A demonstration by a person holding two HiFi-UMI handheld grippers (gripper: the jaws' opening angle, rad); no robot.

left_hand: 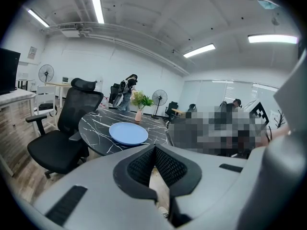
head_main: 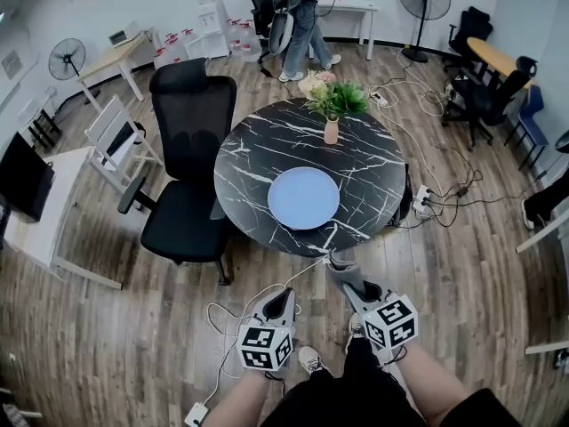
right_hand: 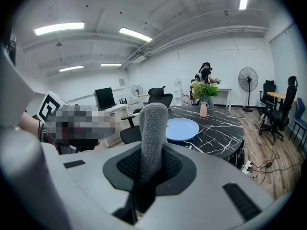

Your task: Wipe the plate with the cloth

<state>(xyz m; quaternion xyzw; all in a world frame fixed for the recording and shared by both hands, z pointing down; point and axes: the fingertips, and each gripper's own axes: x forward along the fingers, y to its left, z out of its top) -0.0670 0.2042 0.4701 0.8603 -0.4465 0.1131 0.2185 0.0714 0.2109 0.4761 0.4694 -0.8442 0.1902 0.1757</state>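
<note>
A light blue plate (head_main: pixel 303 197) lies on the round black marble table (head_main: pixel 258 154), near its front edge. Both grippers hang short of the table, above the floor. My left gripper (head_main: pixel 285 295) is shut with nothing between its pads; the plate (left_hand: pixel 128 132) shows ahead of it in the left gripper view. My right gripper (head_main: pixel 341 267) is shut on a grey cloth (right_hand: pixel 153 128), which sticks up from the jaws in a roll. In the right gripper view the plate (right_hand: pixel 182 128) sits beyond the cloth, a little to its right.
A vase of flowers (head_main: pixel 332 114) stands at the table's far side. A black office chair (head_main: pixel 187 176) is pushed against the table's left. Cables and a power strip (head_main: pixel 420 205) lie on the wood floor at right. A person (head_main: pixel 302 20) stands far back.
</note>
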